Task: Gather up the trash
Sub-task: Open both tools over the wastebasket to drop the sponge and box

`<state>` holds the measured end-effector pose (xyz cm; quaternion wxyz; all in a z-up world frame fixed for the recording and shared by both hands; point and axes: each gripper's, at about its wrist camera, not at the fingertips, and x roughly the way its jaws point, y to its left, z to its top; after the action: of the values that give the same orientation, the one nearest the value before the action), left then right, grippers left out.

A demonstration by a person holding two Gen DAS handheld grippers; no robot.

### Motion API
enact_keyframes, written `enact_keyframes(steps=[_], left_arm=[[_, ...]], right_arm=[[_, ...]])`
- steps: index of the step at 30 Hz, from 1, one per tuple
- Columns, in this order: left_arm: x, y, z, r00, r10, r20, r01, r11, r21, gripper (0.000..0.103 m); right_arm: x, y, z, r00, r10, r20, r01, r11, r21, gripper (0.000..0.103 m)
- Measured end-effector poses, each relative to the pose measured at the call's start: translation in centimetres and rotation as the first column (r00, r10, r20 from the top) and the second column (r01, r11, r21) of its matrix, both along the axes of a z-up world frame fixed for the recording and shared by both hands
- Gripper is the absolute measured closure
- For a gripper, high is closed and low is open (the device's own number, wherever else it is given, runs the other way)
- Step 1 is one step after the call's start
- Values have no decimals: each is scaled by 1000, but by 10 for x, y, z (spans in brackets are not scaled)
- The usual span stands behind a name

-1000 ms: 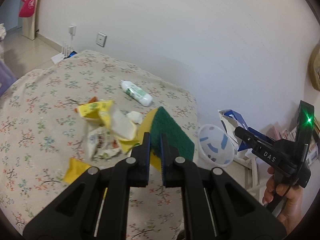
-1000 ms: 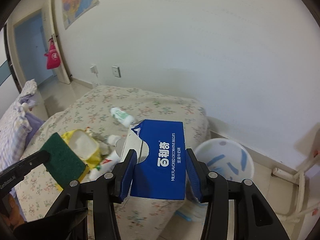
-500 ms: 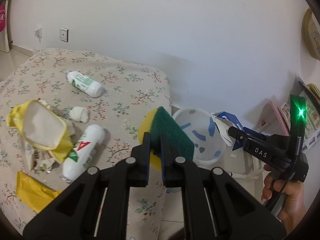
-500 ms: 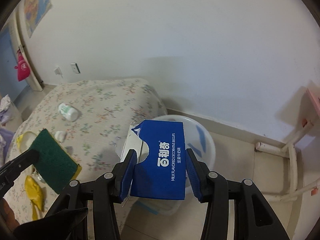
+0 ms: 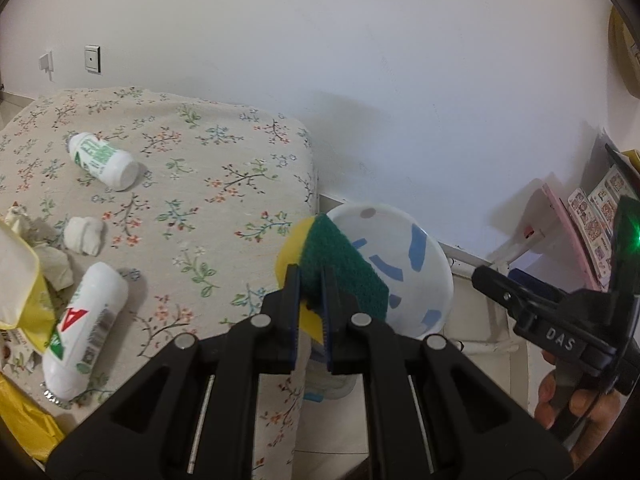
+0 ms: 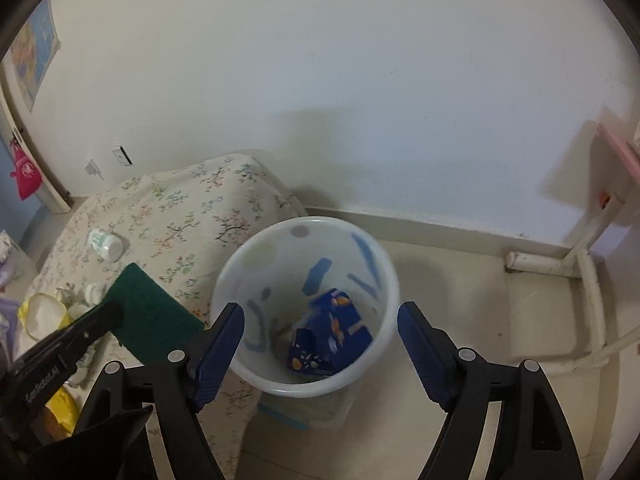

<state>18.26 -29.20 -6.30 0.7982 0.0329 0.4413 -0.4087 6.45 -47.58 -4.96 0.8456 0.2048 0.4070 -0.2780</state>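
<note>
My left gripper (image 5: 310, 276) is shut on a green and yellow sponge (image 5: 340, 264), held at the bed's corner beside the white bin (image 5: 424, 280); the sponge also shows in the right wrist view (image 6: 152, 312). My right gripper (image 6: 320, 332) is open and empty above the white bin (image 6: 248, 256). A blue biscuit box (image 6: 332, 336) lies inside the bin. On the floral bedspread (image 5: 200, 184) lie two white bottles (image 5: 102, 160) (image 5: 84, 320), a crumpled tissue (image 5: 86, 234) and yellow wrappers (image 5: 24, 304).
The bin stands on the tiled floor between the bed and white pipes (image 6: 584, 280) by the wall. A pink shelf (image 5: 560, 224) with packets is at the right. Wall sockets (image 5: 92, 58) are behind the bed.
My right gripper opened and let go of the blue box, which now lies in the bin. Both grippers moved right toward the bin; the left still holds the sponge.
</note>
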Motion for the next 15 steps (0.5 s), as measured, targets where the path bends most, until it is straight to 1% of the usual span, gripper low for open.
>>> enact_keyframes(steps=[5,9,10,11,12,13,14,15], left_arm=[[-3,-17,-4,1000,-22,9,22,1000,6,92],[-7,-28,-7,999,-35,13,35,999,9,91],[-7,-29,-8,999,-36,13,36,999,6,90],[-7,-30,-8,999,-39,13,40,999,-11,88],[-7,-30,-7,999,-44,14,45,999,-31,79],[-6,-31,-7,998,-54,10,55,998,-37,65],[-6,-33,-9,998,-56,-2,55,998,-15,24],[-5,-33,-10,999,-34,-7,34,999,21,6]], right_arm=[[-18,-8,4,999,-20,-25,19,1000,-23,23],[-29,-12,9,999,-33,-27,32,998,-45,23],[-30,-13,9,999,-36,-26,34,998,-48,23],[-32,-14,10,999,-37,-25,35,998,-53,23],[-34,-14,11,999,-38,-26,36,998,-60,23],[-35,-14,12,999,-40,-29,38,997,-70,23],[-37,-14,13,999,-45,-32,42,996,-82,22],[-39,-15,14,998,-51,-32,48,995,-89,22]])
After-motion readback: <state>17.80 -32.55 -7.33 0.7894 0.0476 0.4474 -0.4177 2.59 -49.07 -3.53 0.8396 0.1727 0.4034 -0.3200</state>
